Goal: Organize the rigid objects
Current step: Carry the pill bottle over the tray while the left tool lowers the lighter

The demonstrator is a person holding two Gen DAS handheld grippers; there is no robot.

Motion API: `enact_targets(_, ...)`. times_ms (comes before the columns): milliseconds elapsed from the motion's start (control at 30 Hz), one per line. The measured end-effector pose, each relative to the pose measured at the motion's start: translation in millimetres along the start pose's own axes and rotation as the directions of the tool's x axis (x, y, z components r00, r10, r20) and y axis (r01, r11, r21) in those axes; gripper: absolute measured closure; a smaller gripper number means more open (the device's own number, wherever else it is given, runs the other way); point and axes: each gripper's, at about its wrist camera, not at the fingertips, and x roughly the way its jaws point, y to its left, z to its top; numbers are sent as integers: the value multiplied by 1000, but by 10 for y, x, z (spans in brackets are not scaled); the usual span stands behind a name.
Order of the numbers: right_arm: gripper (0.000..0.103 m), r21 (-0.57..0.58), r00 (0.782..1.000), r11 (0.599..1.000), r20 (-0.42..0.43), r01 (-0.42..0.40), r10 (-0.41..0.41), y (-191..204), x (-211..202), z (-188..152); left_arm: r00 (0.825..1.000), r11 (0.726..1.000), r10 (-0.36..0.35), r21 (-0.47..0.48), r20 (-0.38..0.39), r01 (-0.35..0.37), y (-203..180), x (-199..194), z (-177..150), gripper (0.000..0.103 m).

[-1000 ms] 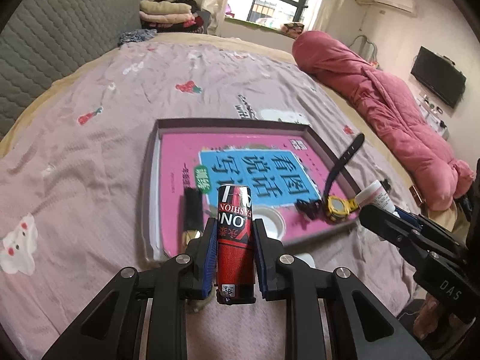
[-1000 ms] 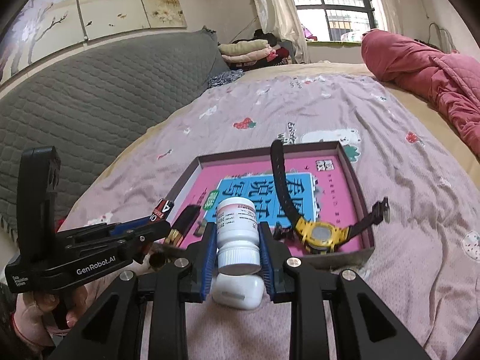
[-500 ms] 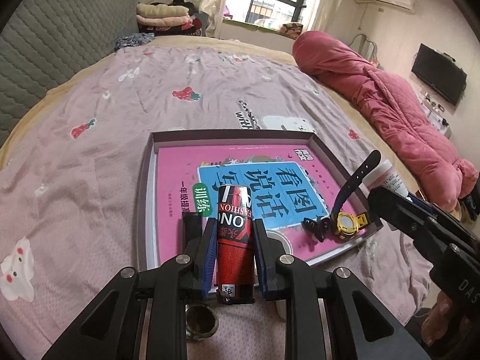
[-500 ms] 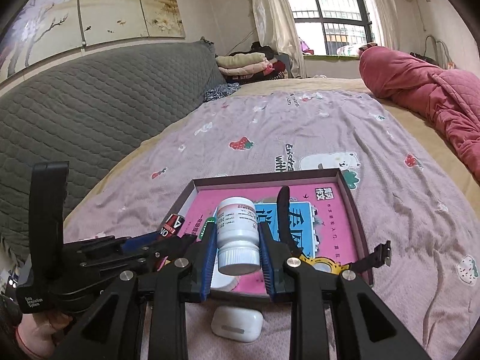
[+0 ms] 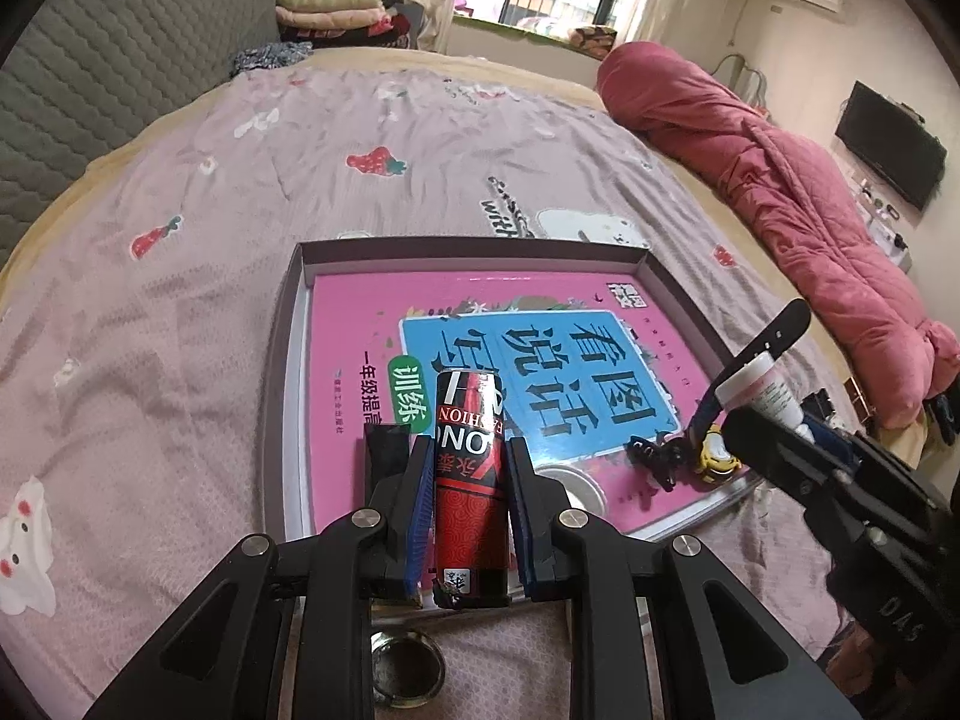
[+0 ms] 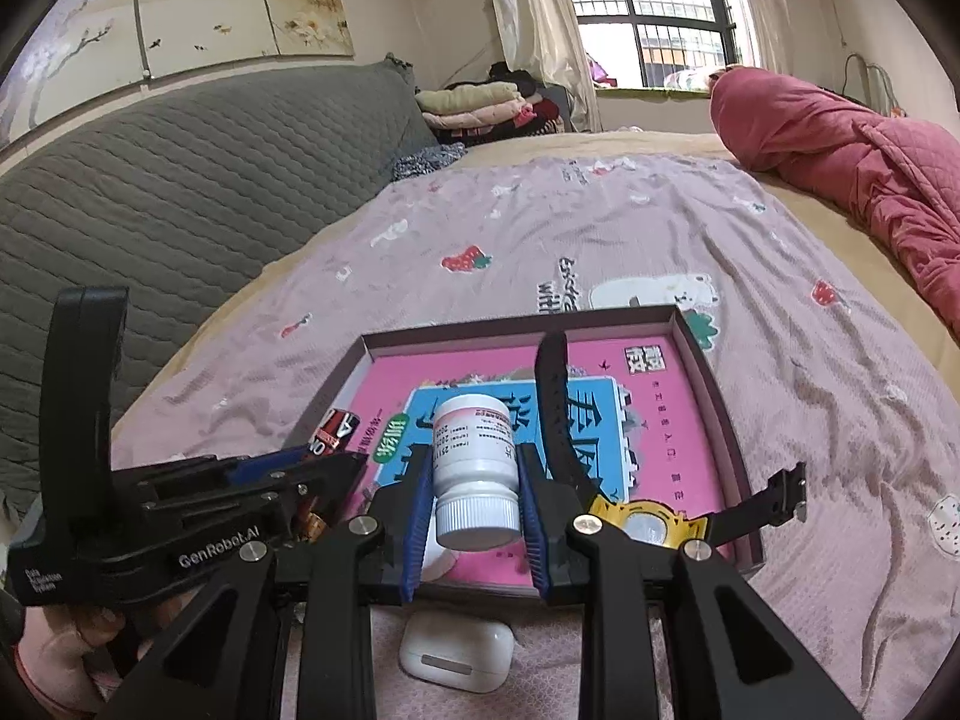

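You are looking across a bed (image 5: 300,192) in a pink printed sheet, a grey quilted headboard (image 6: 180,180) running along its left edge. Daylight is coming through the barred window (image 6: 654,12) beyond the far edge; a television (image 5: 888,150) is hanging on the right wall.

The left gripper (image 5: 470,516) blocks the lower part of a black rectangular object (image 5: 386,439) and most of a round silver disc (image 5: 571,483) on the pink book. In the right wrist view, a white plastic pill bottle (image 6: 475,468) covers the blue title panel; its label print is too small to read. A white earbud case (image 6: 457,654) sits partly hidden.
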Motion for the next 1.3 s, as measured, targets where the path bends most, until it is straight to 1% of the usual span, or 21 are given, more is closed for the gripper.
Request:
enact_targets(233,76,-12,998,1000,-52,17,-17,-17,188,-119,999,1000,9,24,-33,-8,-54,127,-14,80)
enact_targets(533,75,-20,996,1000,-91,15,-17,1,316,-227,996,1000,23,14,-90,-21,-16,310,-17,80)
enact_targets(833,76,-20,993,999,-114,25,-27,1,418,-259,993,1000,16,3,-120,-16,-11,420,-7,80)
enact_targets(967,76,-19,992,999,-117,36,-38,-4,447,-267,992,1000,16,16,-122,-15,-38,442,-1,80)
enact_targets(1100,76,-37,992,998,-114,51,-55,6,464,-273,989,1000,12,21,-145,-9,-67,502,-18,80)
enact_targets(1300,76,-33,992,998,-116,55,-59,-9,469,-291,988,1000,10,29,-153,-6,-96,538,-24,80)
